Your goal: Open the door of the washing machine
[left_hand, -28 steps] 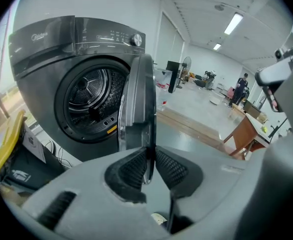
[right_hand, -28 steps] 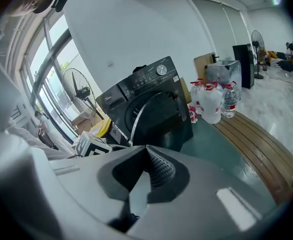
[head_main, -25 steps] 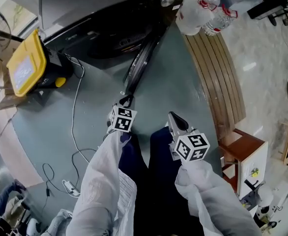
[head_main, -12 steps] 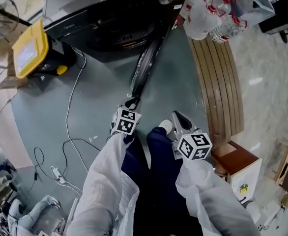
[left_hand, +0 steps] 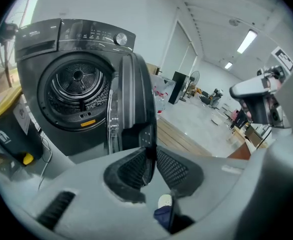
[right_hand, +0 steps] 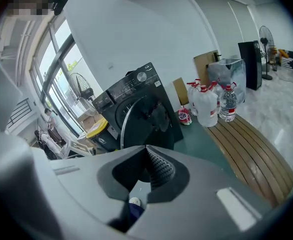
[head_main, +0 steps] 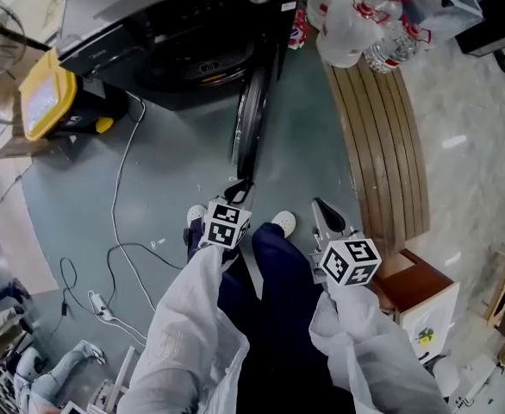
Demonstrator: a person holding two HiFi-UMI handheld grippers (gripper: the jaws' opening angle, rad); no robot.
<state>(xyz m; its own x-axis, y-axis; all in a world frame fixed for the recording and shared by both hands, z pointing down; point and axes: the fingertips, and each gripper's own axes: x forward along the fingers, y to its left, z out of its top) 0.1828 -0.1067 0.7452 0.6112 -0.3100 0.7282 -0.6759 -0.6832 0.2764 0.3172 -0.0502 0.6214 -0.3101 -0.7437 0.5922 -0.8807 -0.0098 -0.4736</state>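
Room setting. A grey-green floor [head_main: 166, 188] lies under my left tongs [head_main: 240, 184] and right tongs [head_main: 320, 205], with a white cable [head_main: 119, 214] trailing left of the left tongs. Right of the right tongs runs a curved strip of wooden slats [head_main: 382, 136], then pale polished tiles [head_main: 468, 128]; a small wooden cabinet [head_main: 420, 287] stands near those tongs. Beyond: white wall [right_hand: 136, 24], tall windows [right_hand: 61, 69], ceiling strip lights [left_hand: 247, 40].

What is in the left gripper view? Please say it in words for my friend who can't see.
The left gripper is clamped on the edge of the door of a dark washing machine, and the door stands swung open. To the left of the door, the round metal drum shows through the opening. A bright hall lies off to the right.
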